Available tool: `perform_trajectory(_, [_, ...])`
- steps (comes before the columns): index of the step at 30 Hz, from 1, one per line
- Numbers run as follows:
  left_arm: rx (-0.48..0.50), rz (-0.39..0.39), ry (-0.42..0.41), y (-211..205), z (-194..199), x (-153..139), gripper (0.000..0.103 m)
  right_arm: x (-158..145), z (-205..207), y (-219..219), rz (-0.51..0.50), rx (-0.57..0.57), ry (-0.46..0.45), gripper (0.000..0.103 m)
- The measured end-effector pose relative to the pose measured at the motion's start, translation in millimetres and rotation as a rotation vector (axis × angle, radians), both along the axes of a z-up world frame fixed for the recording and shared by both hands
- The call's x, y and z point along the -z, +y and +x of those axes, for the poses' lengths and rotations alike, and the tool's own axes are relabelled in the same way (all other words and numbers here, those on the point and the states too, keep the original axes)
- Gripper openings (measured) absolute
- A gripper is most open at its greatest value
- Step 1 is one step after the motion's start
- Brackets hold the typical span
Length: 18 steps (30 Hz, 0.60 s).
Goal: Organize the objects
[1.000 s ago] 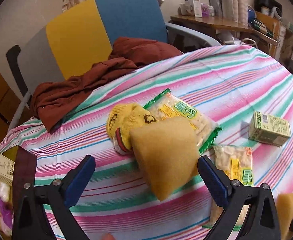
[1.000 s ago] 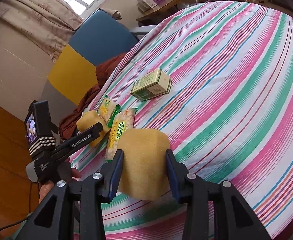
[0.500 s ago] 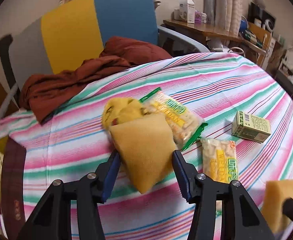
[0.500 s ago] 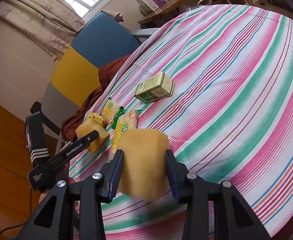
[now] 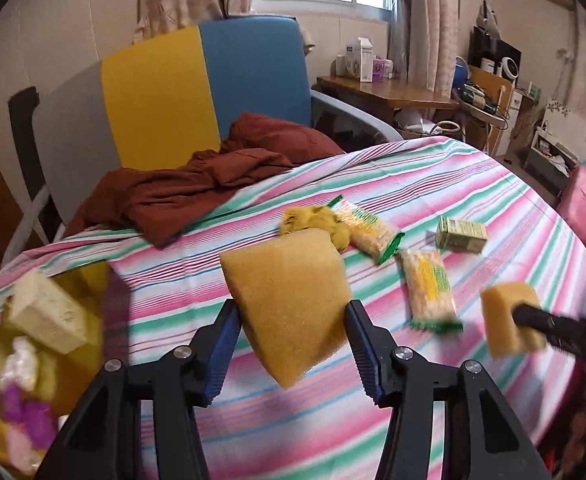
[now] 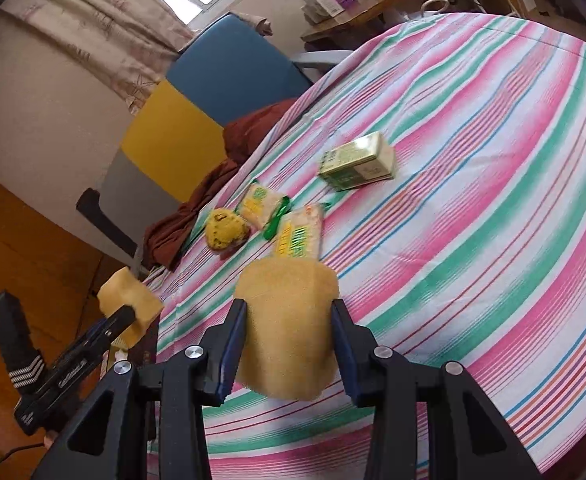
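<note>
The left gripper (image 5: 291, 334) clamps a sponge (image 5: 289, 304) above the striped table (image 5: 433, 184); the right gripper (image 6: 289, 344) clamps a second sponge (image 6: 287, 328). At the left gripper's one o'clock lie two snack packs (image 5: 429, 284), a carton (image 5: 461, 235) and a yellow toy (image 5: 317, 220).

Pink, green and white striped tablecloth (image 5: 473, 184), tan sponge (image 5: 289, 300), rust-brown cloth (image 5: 213, 184), yellow-and-blue chair (image 5: 197, 88).
</note>
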<state>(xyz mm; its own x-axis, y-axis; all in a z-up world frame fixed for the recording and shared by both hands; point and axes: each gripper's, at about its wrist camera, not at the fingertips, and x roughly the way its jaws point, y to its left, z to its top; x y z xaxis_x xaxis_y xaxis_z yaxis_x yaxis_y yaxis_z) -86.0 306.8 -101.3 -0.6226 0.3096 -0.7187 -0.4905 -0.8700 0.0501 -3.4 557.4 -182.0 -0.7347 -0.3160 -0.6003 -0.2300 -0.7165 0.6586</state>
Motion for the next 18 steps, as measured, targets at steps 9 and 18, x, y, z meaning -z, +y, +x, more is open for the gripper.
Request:
perform_trajectory(9, [-0.137,-0.065,0.025,-120,14,-15,0.056,-33,-38,-120,0.047,-0.257,0.04,0.042])
perform_trajectory(18, [-0.319,-0.075,-0.032,-226,-9,2,0.057,-51,-83,-265,0.117,-0.504,0.047,0.042])
